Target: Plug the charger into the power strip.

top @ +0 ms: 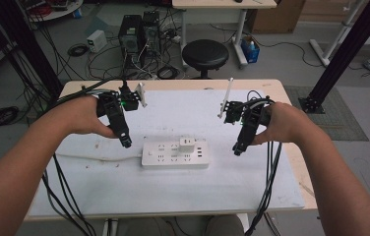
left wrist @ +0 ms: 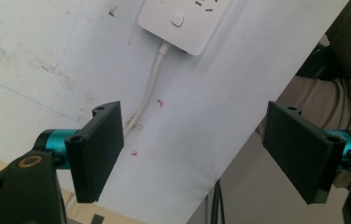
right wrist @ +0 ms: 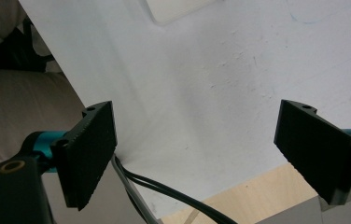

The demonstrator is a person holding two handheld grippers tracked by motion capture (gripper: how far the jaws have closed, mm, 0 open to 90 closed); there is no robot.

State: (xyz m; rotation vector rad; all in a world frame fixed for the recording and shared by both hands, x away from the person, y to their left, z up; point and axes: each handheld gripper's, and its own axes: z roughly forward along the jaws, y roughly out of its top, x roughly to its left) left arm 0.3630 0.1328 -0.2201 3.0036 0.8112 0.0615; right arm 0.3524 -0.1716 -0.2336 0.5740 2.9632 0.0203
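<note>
Right now your left gripper (top: 125, 142) and right gripper (top: 237, 150) flank the white power strip (top: 175, 154) mid-table, jaws wide, both empty. Its white plug adapter (top: 187, 145) sits seated in a socket, untouched; gripping it looks like what's left.

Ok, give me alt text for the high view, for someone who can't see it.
A white power strip with a white plug-in adapter lies on a white-covered table. A person's left gripper and right gripper hang on either side of it, touching nothing. A black stool stands beyond the table.
</note>
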